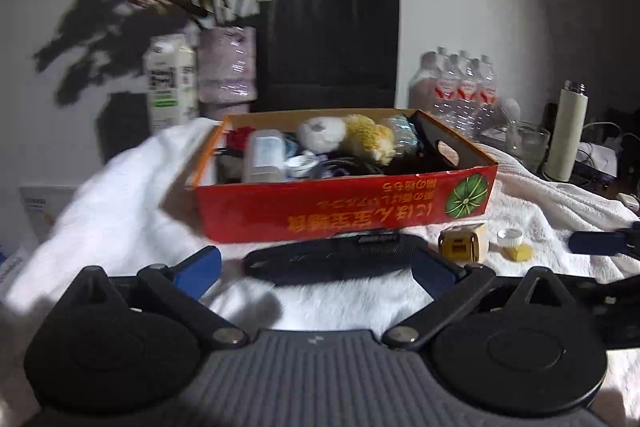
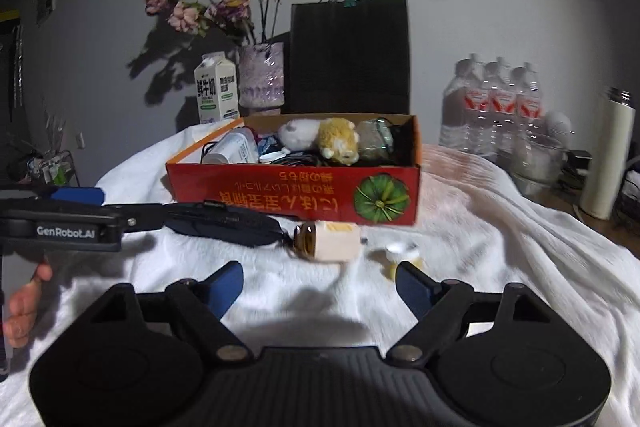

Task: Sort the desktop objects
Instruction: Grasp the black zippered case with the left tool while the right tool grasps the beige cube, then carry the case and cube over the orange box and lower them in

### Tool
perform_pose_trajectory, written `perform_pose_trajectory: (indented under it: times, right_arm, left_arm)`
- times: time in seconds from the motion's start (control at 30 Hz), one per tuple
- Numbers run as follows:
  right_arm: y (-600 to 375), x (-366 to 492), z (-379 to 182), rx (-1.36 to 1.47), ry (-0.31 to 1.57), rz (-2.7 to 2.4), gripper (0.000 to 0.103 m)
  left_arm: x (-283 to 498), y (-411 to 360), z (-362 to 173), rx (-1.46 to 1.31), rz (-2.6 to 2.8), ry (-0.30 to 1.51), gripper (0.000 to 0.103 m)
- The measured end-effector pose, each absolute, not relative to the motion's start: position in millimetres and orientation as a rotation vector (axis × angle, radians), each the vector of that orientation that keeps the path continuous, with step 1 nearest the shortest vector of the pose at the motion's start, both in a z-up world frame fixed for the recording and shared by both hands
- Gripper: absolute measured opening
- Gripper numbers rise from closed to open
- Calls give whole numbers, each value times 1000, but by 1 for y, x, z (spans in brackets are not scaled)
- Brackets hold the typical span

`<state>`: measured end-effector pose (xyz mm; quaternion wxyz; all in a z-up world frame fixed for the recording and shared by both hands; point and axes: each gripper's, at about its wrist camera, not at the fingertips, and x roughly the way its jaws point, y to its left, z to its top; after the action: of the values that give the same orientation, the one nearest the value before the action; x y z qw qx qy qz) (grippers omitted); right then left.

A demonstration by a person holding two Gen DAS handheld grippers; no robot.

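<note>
Long flat black fabric case [image 1: 336, 257] lies crosswise dead ahead of wide-open, empty left gripper [image 1: 316, 273]; right gripper [image 2: 320, 287], also wide and empty, sits further off.

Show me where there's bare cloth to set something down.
Bare white cloth lies right of the red box, toward the water bottles, and between both grippers and the black pouch. Crowded: inside the box, and around the small carton.

Your left gripper [image 1: 316, 269] and right gripper [image 2: 320, 287] both hover level, jaws spread wide, nothing between them.
</note>
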<state>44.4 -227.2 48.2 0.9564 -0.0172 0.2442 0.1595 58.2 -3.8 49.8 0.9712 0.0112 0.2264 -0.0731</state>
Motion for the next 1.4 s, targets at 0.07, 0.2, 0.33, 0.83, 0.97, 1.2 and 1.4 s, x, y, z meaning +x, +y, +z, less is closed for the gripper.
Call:
perform_pose_trajectory:
  times: [0.07, 0.2, 0.33, 0.83, 0.97, 1.2, 1.4]
  right_arm:
    - [-223, 69, 44, -30, 525, 328, 78]
    - [-220, 101, 33, 6, 572, 362, 75]
    - [-217, 119, 27, 35, 584, 376, 73]
    - [-219, 118, 22, 43, 559, 379, 43]
    - [-227, 104, 32, 75, 520, 370, 38]
    - [-237, 36, 56, 105, 435, 381, 37]
    - [-240, -31, 55, 141, 438, 388, 37]
  left_arm:
    - [73, -8, 44, 83, -175, 441, 103]
    - [90, -10, 37, 267, -328, 449, 103]
    - [102, -10, 29, 319, -471, 482, 101]
    - [106, -18, 36, 264, -270, 542, 29]
    - [68, 2, 62, 70, -234, 490, 20]
    - [10, 13, 54, -122, -181, 529, 18]
    - [-44, 9, 47, -132, -160, 544, 18]
